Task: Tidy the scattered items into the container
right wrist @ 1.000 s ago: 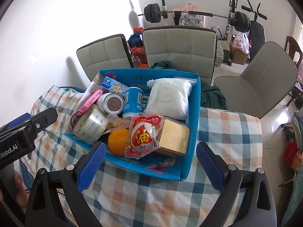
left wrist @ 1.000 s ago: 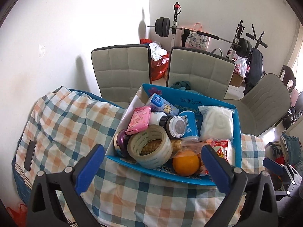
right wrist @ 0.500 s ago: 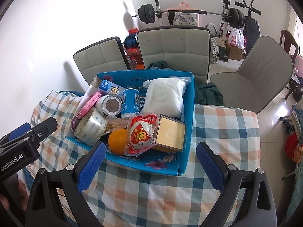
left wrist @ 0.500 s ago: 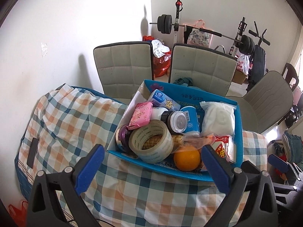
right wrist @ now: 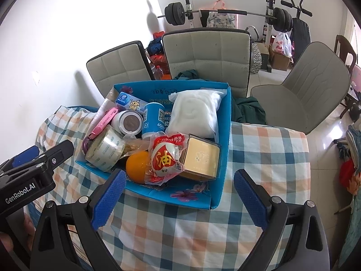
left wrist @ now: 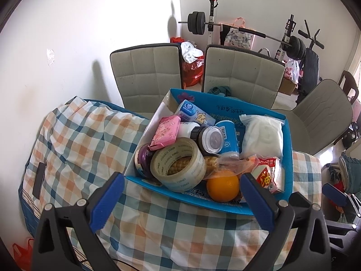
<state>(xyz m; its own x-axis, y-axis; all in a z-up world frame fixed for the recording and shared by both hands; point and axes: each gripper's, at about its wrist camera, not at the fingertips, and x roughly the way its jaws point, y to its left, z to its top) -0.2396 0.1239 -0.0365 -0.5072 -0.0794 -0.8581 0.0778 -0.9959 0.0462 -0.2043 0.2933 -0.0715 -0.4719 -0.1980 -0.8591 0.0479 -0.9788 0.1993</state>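
Observation:
A blue cardboard box sits on the checked tablecloth and is full. Inside lie a tape roll, an orange, a pink case, a blue can, a white pouch, a red-and-white packet and a yellow boxed item. My left gripper hangs open above the cloth just in front of the box, holding nothing. My right gripper is open too, nothing between its fingers, near the box's front right corner.
Three grey padded chairs ring the far side of the table. A dark flat phone-like object lies on the cloth at the left. Behind stand a barbell rack, bags and boxes. A white wall closes the left side.
Both grippers have drawn back and slightly up from the box, so it looks a little smaller and farther. Both stay open; nothing in the box has moved.

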